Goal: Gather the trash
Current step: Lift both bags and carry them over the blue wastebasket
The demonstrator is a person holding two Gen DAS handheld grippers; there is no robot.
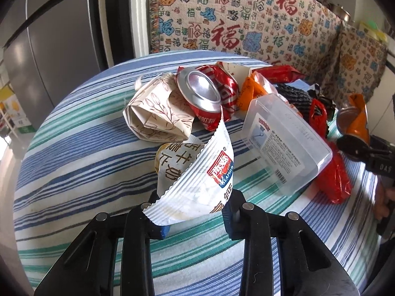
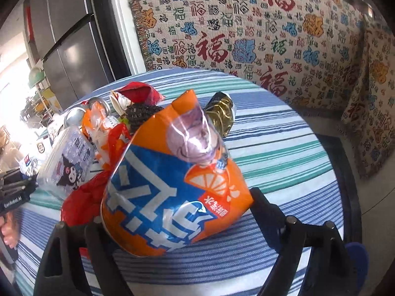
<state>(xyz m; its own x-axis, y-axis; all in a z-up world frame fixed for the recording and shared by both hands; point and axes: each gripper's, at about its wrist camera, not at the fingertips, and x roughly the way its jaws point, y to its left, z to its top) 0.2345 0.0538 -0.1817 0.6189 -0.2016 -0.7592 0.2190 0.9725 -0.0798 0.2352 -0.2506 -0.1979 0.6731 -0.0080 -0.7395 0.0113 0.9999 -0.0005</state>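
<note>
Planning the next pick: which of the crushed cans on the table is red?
The crushed red can beside the leaf-print paper; the other, the orange can, sits between the right tool's fingers.

Patterned sofa throw (image 1: 246, 24), grey fridge (image 1: 56, 37), striped tablecloth (image 1: 74, 160)

light: bright daylight, blown-out glare at left | focus: sharp | edges: fisheye bending, dark corners

The worktop cloth (image 1: 81, 162) is striped blue, green and white; the can (image 1: 209, 98) red and silver; the bag (image 2: 172, 197) orange and blue.
</note>
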